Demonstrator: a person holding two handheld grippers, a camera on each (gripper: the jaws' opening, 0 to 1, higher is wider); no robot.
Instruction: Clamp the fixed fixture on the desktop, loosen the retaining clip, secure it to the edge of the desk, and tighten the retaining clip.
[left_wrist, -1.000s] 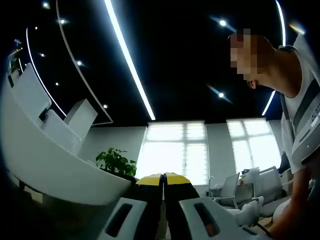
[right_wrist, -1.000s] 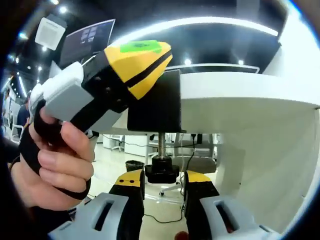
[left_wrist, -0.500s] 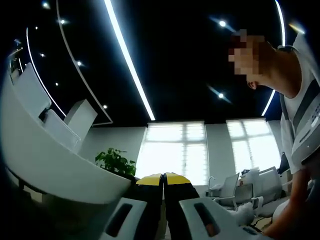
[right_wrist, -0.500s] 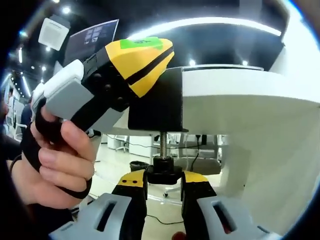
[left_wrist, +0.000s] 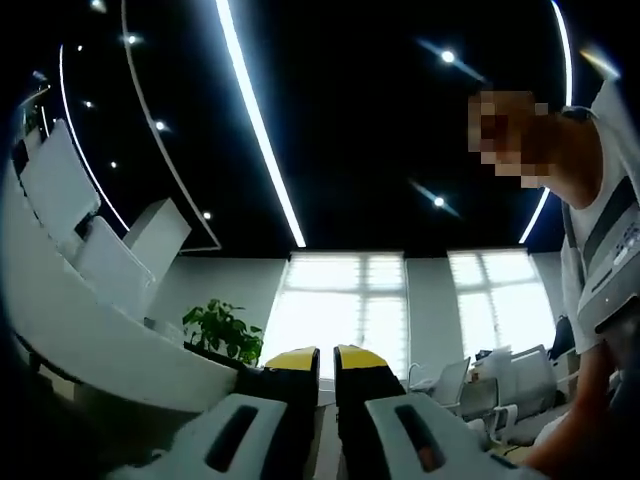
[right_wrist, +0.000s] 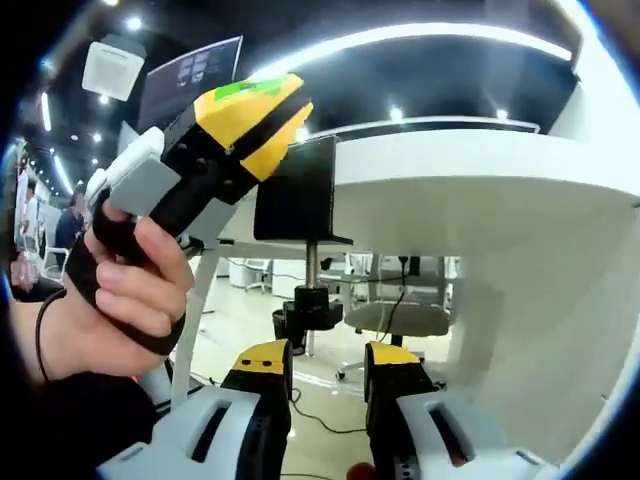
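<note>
Fixture: the black clamp fixture (right_wrist: 293, 190) sits on the edge of the white desk (right_wrist: 480, 185), its body against the rim and its threaded screw hanging down below.
Retaining clip: the black knob (right_wrist: 312, 308) at the screw's lower end hangs above and just ahead of the right gripper (right_wrist: 327, 358) tips, apart from them.
Right gripper: jaws stand parted with a clear gap; nothing is between them.
Left gripper: seen in the right gripper view, the left gripper (right_wrist: 262, 120) lies against the fixture's upper left side, held by a hand (right_wrist: 120, 300). In its own view the jaw tips show a narrow gap, with nothing visible between them; whether they press the fixture I cannot tell.
Surface: the desk's white underside and side panel (right_wrist: 540, 330) curve across the right gripper view; its rim (left_wrist: 110, 340) sweeps along the left gripper view.
Room: dark ceiling with long light strips (left_wrist: 255, 120), bright windows (left_wrist: 345, 305), a green plant (left_wrist: 220, 330), office chairs (left_wrist: 475, 385), and a person's sleeve (left_wrist: 610, 250).
</note>
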